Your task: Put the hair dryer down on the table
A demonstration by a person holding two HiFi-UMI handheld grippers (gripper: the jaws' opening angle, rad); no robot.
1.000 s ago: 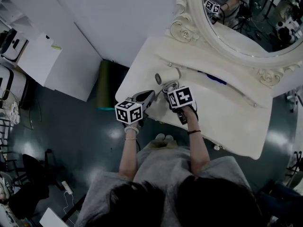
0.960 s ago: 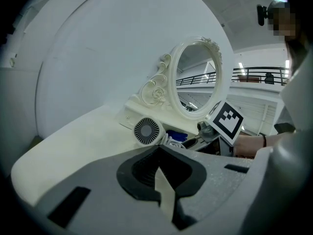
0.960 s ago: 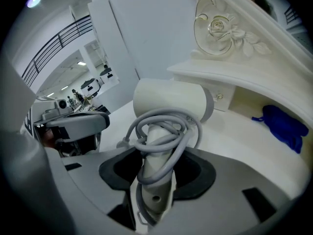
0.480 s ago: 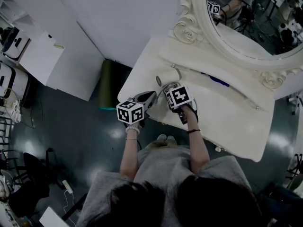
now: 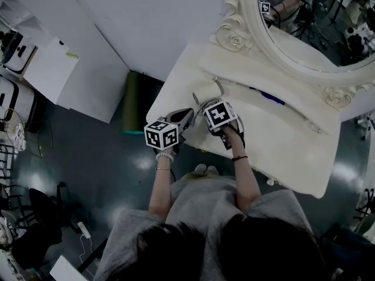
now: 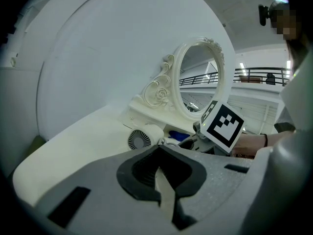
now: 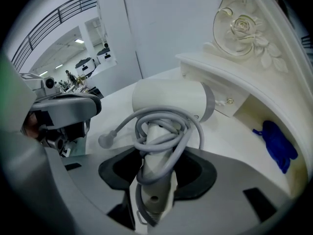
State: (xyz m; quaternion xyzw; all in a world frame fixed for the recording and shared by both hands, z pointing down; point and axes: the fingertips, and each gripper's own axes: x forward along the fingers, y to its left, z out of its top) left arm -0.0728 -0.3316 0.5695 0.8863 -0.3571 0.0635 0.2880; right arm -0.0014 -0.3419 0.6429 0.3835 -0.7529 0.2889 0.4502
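1. Hair dryer [image 7: 166,99]: its white barrel sits low over the pale table [image 7: 234,141], just short of the mirror's shelf; whether it touches cannot be told.
2. Its handle stands between the jaws of the right gripper [image 7: 157,156], whose pads press it while they are opening.
3. The left gripper [image 6: 159,153] is clenched on nothing, beside the dryer.
4. It looks rigid, smooth plastic, top-heavy at the barrel, so it may roll once freed.
5. The handle is the best hold; the grey cord [image 7: 190,126] looped round it is soft and could slip.
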